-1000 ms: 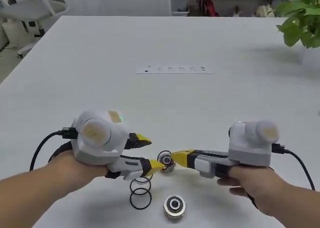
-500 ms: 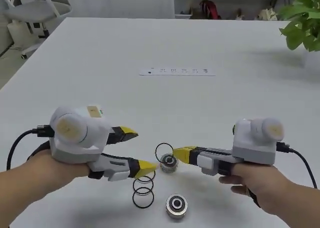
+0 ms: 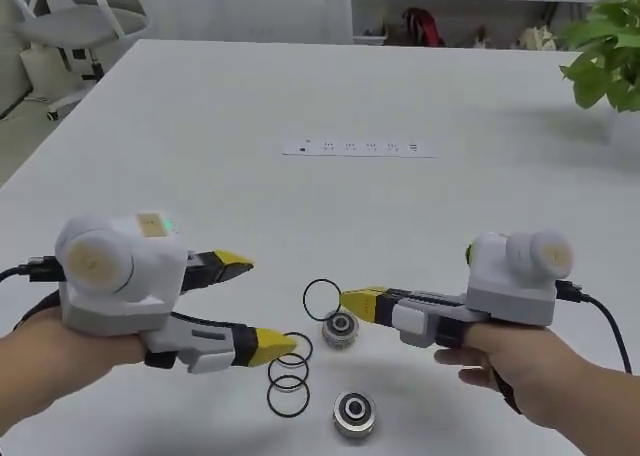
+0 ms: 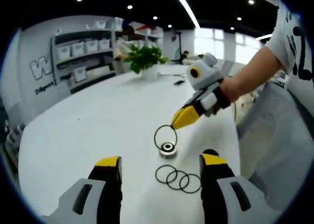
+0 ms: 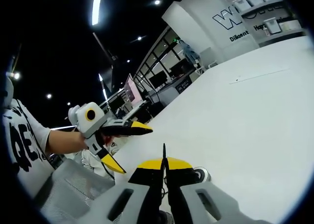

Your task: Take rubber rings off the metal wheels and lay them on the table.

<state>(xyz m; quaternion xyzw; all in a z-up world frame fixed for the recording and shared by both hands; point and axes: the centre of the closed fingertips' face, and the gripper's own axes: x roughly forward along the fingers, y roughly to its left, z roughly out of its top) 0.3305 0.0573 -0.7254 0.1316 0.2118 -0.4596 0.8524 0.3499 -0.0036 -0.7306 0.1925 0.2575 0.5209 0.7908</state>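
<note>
In the head view, my right tongs are pinched shut on a rubber ring. It stands upright just above and left of the wheel on the desk. The ring's lower edge is at the wheel's top, and I cannot tell whether they touch. My left tongs hang left of the wheel, spread wide and holding nothing. The three loose rings lie flat in an overlapping chain just left of the wheel and nearer me. A second wheel lies nearer me than the first, apart from it. A socket strip sits well beyond the wheel.

In the left gripper view, the tips of my left tongs stand far apart with nothing between them. The wheel lies ahead, and the three loose rings lie just nearer than it. The right tongs come in above the wheel, gripping the rubber ring upright over it.

In the right gripper view, my right tongs are closed on the rubber ring, seen edge-on as a thin dark line. The wheel sits just right of the tips. The left tongs gape open to its left.
</note>
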